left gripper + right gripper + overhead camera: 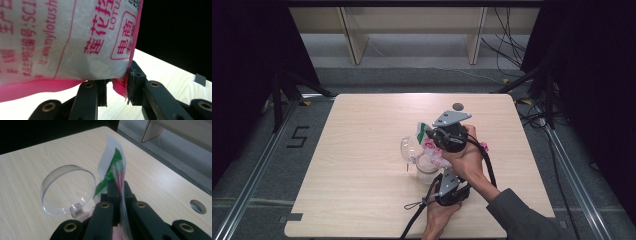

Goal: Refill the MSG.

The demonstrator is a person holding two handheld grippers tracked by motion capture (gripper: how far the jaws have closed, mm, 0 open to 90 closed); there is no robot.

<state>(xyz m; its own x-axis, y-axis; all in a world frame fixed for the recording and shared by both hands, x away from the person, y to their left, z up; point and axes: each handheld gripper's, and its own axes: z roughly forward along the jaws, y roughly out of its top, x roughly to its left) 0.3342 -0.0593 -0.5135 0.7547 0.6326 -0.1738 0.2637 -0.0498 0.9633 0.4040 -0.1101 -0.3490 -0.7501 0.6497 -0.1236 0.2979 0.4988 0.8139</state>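
Your right gripper [117, 187] has its jaws clamped on the top edge of the bag [113, 167], and it holds the bag above the open jar [426, 165] in the middle of the bench [362, 150]. Your left gripper [117, 85] grips the pink bottom corner of the bag. The clear lid [68, 190] stands open beside the bag.

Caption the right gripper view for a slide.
Right gripper pinching the top edge of a plastic bag, beside a clear round lid on a wooden table.
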